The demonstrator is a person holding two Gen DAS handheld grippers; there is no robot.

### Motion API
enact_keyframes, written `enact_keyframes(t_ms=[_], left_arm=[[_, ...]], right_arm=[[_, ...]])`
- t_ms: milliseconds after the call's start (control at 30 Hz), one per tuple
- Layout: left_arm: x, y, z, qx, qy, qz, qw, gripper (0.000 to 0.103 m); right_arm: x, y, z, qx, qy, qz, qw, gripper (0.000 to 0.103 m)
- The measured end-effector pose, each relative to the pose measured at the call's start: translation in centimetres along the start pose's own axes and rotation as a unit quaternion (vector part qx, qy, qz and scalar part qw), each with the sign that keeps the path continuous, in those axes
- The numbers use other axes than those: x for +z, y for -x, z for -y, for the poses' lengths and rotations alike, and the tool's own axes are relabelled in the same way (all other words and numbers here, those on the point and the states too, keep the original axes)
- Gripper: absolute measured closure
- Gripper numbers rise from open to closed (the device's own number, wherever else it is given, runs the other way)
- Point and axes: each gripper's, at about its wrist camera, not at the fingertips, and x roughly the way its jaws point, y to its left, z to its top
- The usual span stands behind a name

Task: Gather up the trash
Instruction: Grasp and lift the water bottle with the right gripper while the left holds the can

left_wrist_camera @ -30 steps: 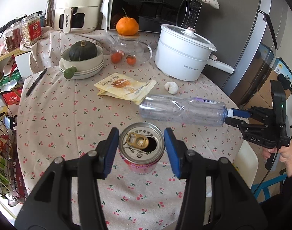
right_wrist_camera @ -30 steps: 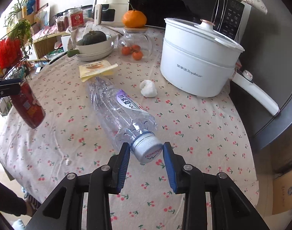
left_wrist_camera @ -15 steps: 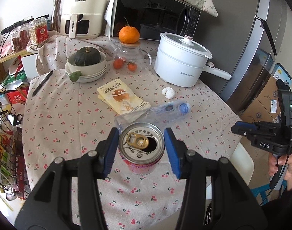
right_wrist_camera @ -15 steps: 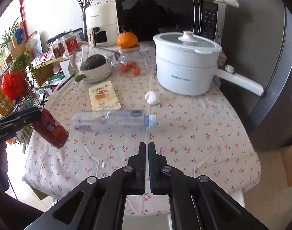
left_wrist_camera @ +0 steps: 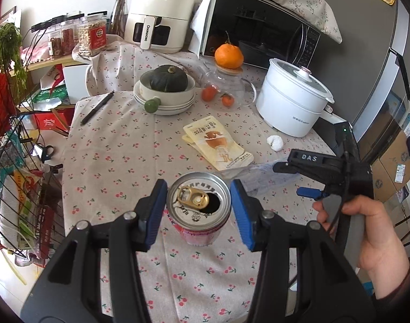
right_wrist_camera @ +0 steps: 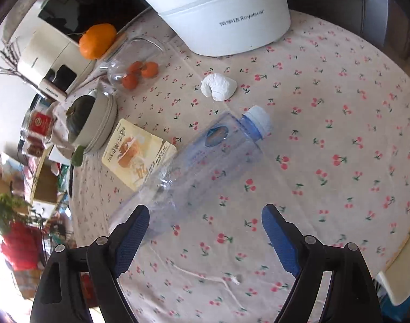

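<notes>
The left claw (left_wrist_camera: pixel 199 210) hides the can (left_wrist_camera: pixel 199 212) 's sides — the bottle (left_wrist_camera: pixel 256 175) 's cap sits behind the right claw (left_wrist_camera: pixel 310 191).

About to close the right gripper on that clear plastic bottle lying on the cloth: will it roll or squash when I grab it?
The bottle looks empty, so probably light and easily nudged. It lies on its round side, so it may roll if only one finger touches. Its thin ribbed wall will likely dent under the right gripper, now open.

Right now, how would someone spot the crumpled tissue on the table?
Find the big white electric pot. On the cherry-print tablecloth just in front of it lies the crumpled tissue, the only small white lump, beyond the clear bottle.
</notes>
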Motion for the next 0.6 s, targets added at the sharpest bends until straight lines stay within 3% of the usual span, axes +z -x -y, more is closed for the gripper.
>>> enact_keyframes(t_ms=[167,300,367,500,567,600], left_arm=[[0.1,0.1,-1.4,0.017,-0.002,0.000,0.9999,0.053],[0.1,0.1,-2.1,0.014,0.009,-0.004,0.9999,0.053],[0.0,0.1,-1.8,0.013,0.006,-0.005,0.9999,0.053],[-0.2,0.1,-0.8,0.005,-0.005,-0.005,1.0000,0.053],[-0.4,0.4,-0.3,-0.003,-0.006,-0.005,1.0000,0.053],[-0.4,0.5,0.0,-0.008,-0.007,-0.005,0.9999,0.053]], right_arm=[[0.6,-3.7,-0.6,0.011,-0.069,-0.020,0.997,0.016],[0.8,-4.8,0.1,0.049,-0.093,-0.027,0.994,0.016],[0.6,-4.7,0.6,0.087,-0.099,-0.038,0.991,0.027],[0.1,-2.6,1.6,0.081,-0.072,-0.037,0.993,0.041],[0.0,-0.9,2.8,0.099,-0.065,-0.031,0.993,0.058],[0.1,0.2,3.4,0.119,-0.062,-0.030,0.991,0.094]])
